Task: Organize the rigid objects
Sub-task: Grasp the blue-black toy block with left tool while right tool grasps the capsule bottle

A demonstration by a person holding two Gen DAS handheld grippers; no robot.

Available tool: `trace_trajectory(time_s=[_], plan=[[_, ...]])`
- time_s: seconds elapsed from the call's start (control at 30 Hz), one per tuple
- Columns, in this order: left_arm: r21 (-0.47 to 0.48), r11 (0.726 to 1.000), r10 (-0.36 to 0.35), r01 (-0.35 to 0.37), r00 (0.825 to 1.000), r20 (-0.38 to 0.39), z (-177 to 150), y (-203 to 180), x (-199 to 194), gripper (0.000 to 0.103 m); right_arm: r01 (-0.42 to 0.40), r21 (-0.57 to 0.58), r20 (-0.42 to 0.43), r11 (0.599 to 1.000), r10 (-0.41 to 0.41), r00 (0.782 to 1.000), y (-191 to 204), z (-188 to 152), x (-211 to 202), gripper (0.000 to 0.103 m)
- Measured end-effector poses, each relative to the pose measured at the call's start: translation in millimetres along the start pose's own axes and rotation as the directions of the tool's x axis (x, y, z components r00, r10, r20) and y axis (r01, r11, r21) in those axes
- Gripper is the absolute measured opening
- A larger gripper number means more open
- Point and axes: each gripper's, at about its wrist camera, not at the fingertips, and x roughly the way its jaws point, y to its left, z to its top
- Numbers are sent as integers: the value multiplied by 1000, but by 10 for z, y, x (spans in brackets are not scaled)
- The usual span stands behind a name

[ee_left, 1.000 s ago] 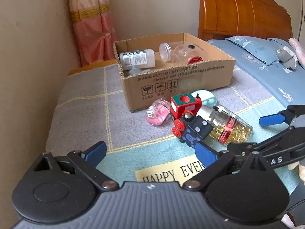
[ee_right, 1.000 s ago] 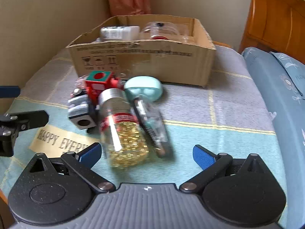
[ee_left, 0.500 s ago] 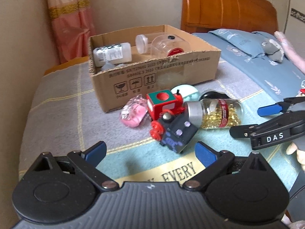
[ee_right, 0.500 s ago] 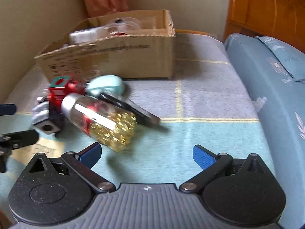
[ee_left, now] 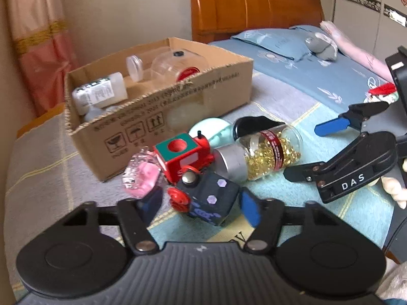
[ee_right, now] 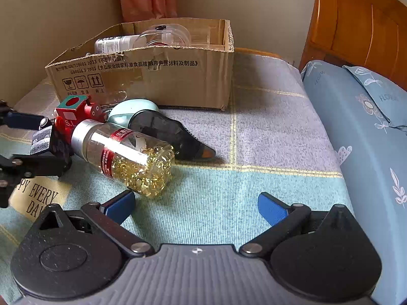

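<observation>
A toy train [ee_left: 185, 152] with a red cab and a black front block [ee_left: 211, 203] lies on the bedspread in front of a cardboard box [ee_left: 162, 117]. My left gripper [ee_left: 201, 207] is closing, with the black block between its blue pads and both pads against its sides. Beside the train lie a pill bottle [ee_right: 127, 157] of yellow capsules, a pink clear case [ee_left: 142, 178], a mint round object [ee_right: 132, 111] and a black tool [ee_right: 168, 132]. My right gripper [ee_right: 195, 206] stands open just short of the pill bottle's base, holding nothing.
The box [ee_right: 165, 76] holds a white bottle [ee_left: 99, 94] and a clear jar [ee_left: 178, 63]. A wall runs along the left. A blue pillow [ee_right: 368, 127] lies to the right, and a wooden headboard [ee_left: 254, 2] and a grey plush [ee_left: 320, 45] behind.
My left gripper has moved forward and down to the toy train, rolled, and its jaws have closed from wide open onto the black front block. The right gripper edged toward the pill bottle.
</observation>
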Motion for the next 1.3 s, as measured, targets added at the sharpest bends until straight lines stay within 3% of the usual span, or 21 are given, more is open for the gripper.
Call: trace_trajectory(time_s=[0.3, 0.63, 0.9, 1.03, 1.17, 1.3], plan=[[-15, 1000, 10, -10, 1000, -8, -27, -30, -58, 54, -2, -5, 16, 1000, 2, 1000, 4, -23, -4, 103], [-81, 996, 33, -35, 999, -34, -301, -19, -311, 54, -9, -15, 8, 1000, 9, 1000, 52, -50, -41, 103], [-24, 998, 57, -58, 997, -51, -405, -35, -359, 57, -30, -38, -19, 999, 30, 999, 195, -72, -91, 103], [24, 998, 59, -57, 996, -62, -439, -85, -322, 61, -96, -7, -32, 995, 96, 995, 258, -45, -134, 103], [-2, 998, 57, -57, 997, -58, -435, -31, -324, 50, -156, 22, -29, 987, 157, 987, 319, 13, -144, 103], [-40, 994, 97, -99, 993, -62, -438, 97, -317, 50, -181, 8, -28, 983, 182, 983, 432, 123, -116, 103]])
